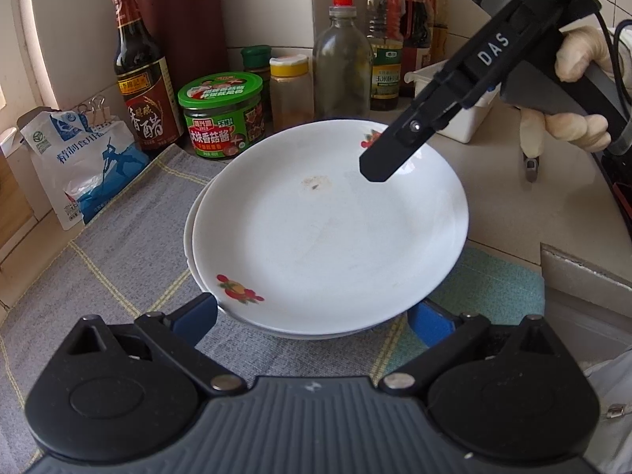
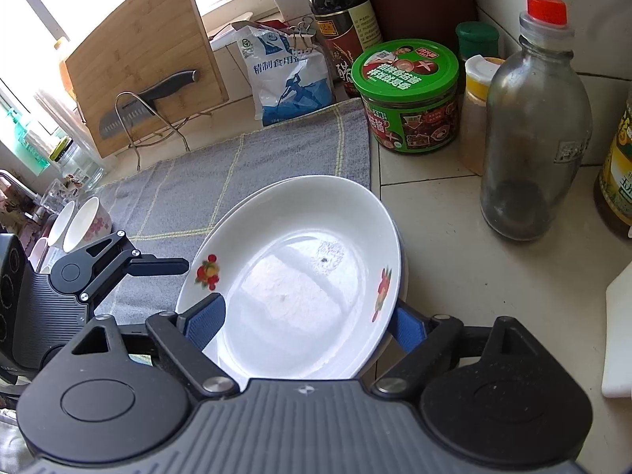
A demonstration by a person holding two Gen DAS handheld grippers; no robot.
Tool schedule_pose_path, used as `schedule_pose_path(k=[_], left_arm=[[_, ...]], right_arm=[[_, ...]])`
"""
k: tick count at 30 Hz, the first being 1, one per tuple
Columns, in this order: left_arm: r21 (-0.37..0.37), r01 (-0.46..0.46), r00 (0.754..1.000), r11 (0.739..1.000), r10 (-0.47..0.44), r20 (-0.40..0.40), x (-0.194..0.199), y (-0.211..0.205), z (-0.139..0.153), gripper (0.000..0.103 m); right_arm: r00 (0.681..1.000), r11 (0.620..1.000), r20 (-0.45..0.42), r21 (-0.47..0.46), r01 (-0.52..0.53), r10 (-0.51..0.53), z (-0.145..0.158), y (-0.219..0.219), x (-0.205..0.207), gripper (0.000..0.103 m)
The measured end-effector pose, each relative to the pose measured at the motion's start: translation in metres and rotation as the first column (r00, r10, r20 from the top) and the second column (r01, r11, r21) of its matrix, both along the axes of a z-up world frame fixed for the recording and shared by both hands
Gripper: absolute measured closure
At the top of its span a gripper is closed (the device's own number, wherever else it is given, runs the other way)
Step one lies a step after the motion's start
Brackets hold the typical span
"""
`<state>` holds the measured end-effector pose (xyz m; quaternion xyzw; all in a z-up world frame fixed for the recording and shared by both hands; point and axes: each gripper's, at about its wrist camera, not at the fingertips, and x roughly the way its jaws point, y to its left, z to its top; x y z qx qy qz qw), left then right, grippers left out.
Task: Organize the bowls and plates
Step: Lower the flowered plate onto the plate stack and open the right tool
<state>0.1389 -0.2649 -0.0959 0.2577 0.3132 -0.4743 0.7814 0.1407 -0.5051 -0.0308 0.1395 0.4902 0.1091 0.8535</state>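
Observation:
A white plate with fruit prints (image 1: 328, 233) lies on top of another white plate (image 1: 190, 233), on a grey checked cloth (image 1: 118, 260). My left gripper (image 1: 312, 322) is open, its blue pads either side of the stack's near rim. My right gripper (image 2: 308, 322) is open around the opposite rim of the top plate (image 2: 300, 276); its black finger (image 1: 399, 146) hangs over the plate in the left wrist view. Two white bowls with pink flowers (image 2: 85, 223) stand at the far left in the right wrist view. The left gripper's finger (image 2: 158, 266) shows beside the plates there.
Behind the plates stand a vinegar bottle (image 1: 142, 75), a green-lidded sauce jar (image 1: 221, 114), spice jars (image 1: 290, 91), a glass bottle (image 1: 341, 63), oil bottles (image 1: 385, 39) and a salt bag (image 1: 79, 158). A cutting board with a knife (image 2: 146, 63) leans at the far left. A white tub (image 1: 466, 114) sits right.

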Motion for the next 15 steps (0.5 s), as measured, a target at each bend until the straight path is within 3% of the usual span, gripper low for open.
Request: schedule_pose_path(k=[8, 15], left_arm=[[-0.010, -0.020, 1.000, 1.000, 0.020, 0.016, -0.004, 0.003, 0.001, 0.001], [-0.067, -0.068, 0.997, 0.995, 0.071, 0.037, -0.012, 0.011, 0.011, 0.001]], right_arm=[[0.999, 1.000, 0.037, -0.023, 0.004, -0.004, 0.008, 0.002, -0.006, 0.002], [0.991, 0.989, 0.128, -0.148, -0.014, 0.033, 0.025, 0.023, -0.012, 0.000]])
